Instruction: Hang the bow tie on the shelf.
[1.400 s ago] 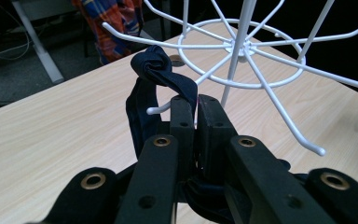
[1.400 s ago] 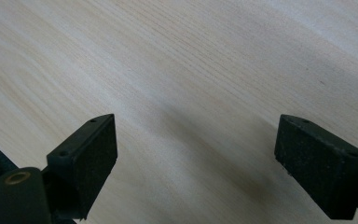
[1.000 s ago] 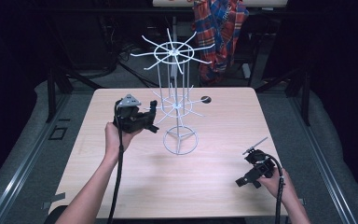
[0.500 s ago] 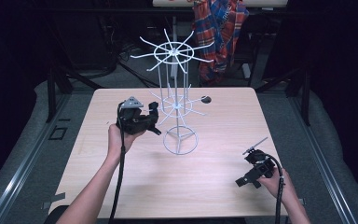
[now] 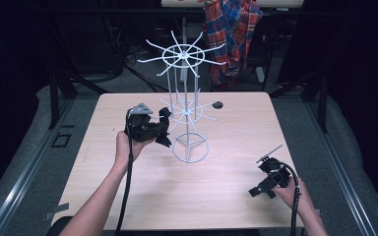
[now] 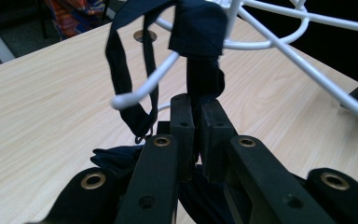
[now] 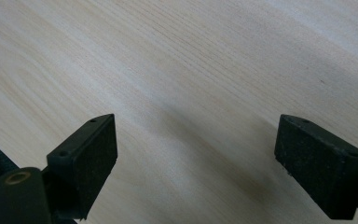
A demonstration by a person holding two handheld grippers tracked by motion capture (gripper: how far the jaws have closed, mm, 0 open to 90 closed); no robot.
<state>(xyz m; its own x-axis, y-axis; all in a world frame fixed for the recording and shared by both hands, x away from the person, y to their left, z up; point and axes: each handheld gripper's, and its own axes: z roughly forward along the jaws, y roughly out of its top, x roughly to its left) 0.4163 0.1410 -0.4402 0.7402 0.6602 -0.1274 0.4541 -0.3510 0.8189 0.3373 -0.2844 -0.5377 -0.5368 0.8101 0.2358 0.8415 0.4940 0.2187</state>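
Note:
A white wire rack (image 5: 183,55) with two tiers of spokes stands on the middle of the wooden table (image 5: 236,132). My left gripper (image 5: 166,127) is held just left of the lower tier. In the left gripper view it (image 6: 196,135) is shut on a dark navy fabric piece (image 6: 198,28). The fabric drapes over the lower tier, and its strap loop (image 6: 121,70) hangs around a white spoke tip (image 6: 121,100). More of the fabric bunches under the jaws. My right gripper (image 5: 262,177) rests low at the table's near right, open (image 7: 196,154) over bare wood.
A small dark round hole (image 5: 217,104) sits in the tabletop behind the rack, the same hole (image 6: 145,35) showing past the strap. A plaid shirt (image 5: 231,29) hangs beyond the far edge. The rack's base ring (image 5: 174,150) lies close to my left hand.
My left gripper has edged slightly to the right and toward me, closer to the rack's lower spokes, still holding the fabric. The right gripper has stayed put.

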